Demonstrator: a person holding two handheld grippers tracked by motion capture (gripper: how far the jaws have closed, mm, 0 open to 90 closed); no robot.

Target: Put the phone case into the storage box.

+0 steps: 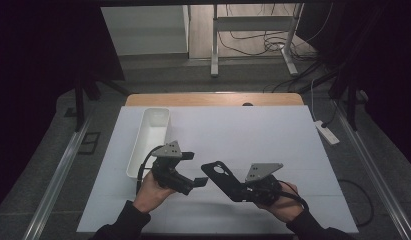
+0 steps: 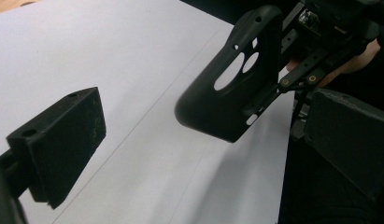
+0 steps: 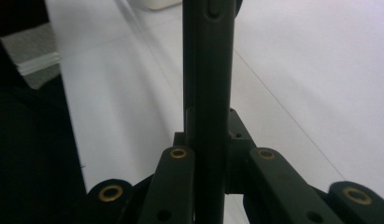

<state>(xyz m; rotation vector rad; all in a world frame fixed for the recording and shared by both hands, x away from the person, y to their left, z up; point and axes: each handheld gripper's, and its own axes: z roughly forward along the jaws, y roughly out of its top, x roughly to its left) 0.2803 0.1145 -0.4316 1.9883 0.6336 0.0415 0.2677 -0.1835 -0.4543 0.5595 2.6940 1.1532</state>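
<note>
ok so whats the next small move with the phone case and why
Probably carry the black phone case toward the white bin. The right gripper is shut on the case's end, holding it above the table, while the left gripper stands open and apart from it.

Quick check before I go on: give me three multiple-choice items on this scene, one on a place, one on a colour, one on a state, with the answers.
1. Where is the white bin?
A. On the white mat's left side, beyond the left tool
B. At the mat's right edge
C. On the floor

2. What colour is the phone case?
A. White
B. Black
C. Red

3. How is the phone case held?
A. Lying loose on the mat
B. Clamped in the left tool
C. Clamped in the right tool, above the mat

Answers:
1 A: the high view shows the bin left of centre, past the left tool.
2 B: it is black in the left gripper view.
3 C: the right tool is shut on its edge; the left tool's jaws stand open, apart from it.
</note>
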